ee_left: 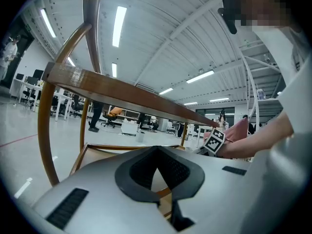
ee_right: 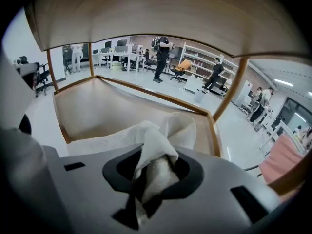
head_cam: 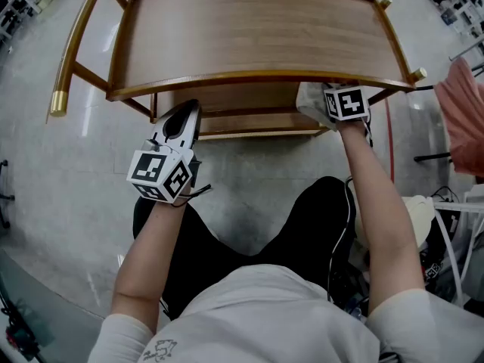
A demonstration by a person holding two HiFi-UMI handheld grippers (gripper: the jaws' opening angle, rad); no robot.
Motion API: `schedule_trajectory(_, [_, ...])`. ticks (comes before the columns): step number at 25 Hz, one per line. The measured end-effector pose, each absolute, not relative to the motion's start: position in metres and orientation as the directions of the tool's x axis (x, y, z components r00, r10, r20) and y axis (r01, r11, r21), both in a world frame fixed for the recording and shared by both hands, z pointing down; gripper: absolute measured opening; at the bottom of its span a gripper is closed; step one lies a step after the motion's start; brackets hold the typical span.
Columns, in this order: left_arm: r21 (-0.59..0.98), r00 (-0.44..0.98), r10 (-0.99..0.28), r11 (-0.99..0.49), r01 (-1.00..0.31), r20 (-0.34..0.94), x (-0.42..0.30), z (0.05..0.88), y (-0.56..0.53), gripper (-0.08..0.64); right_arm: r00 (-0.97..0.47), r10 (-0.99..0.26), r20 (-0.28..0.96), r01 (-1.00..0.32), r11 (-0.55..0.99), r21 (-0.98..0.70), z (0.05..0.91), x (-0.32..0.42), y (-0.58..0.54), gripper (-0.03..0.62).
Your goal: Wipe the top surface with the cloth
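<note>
The wooden top surface [head_cam: 249, 36] of a brass-framed cart fills the upper head view. My right gripper [head_cam: 327, 93] sits at its front right edge, just below the rim, shut on a white cloth [head_cam: 308, 100]. In the right gripper view the cloth [ee_right: 158, 140] bunches between the jaws of that gripper [ee_right: 155, 172] and drapes over the lower shelf [ee_right: 107, 108]. My left gripper [head_cam: 181, 119] hovers in front of the cart's left side, below the top, shut with nothing in it. The left gripper view shows that gripper [ee_left: 156, 152] under the top's edge [ee_left: 126, 89].
The cart's curved brass handle [head_cam: 72, 51] sticks out at the left. A pink fabric [head_cam: 465, 112] hangs at the right, with cables and clutter [head_cam: 442, 225] below it. The person's dark-trousered legs [head_cam: 302, 225] are close to the cart's front. Grey floor surrounds the cart.
</note>
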State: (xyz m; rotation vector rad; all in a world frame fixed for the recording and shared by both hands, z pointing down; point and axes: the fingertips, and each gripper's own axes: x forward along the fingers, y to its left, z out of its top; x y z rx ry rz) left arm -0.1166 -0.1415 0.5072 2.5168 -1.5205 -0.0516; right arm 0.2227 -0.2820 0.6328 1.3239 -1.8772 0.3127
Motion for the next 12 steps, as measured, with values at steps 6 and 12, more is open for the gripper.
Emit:
schedule_trajectory(6, [0.183,0.441,-0.896,-0.424,-0.887,0.057,-0.135,0.493,-0.139,0.006,-0.246,-0.647,0.722,-0.829,0.526,0.189,0.639,0.120,-0.272,0.089])
schedule_trajectory(12, [0.186,0.403,-0.914,-0.387,-0.903,0.057,-0.160,0.489,-0.136,0.006,-0.344,-0.599,0.723,-0.771,0.620,0.147,0.642,0.024,-0.261,0.089])
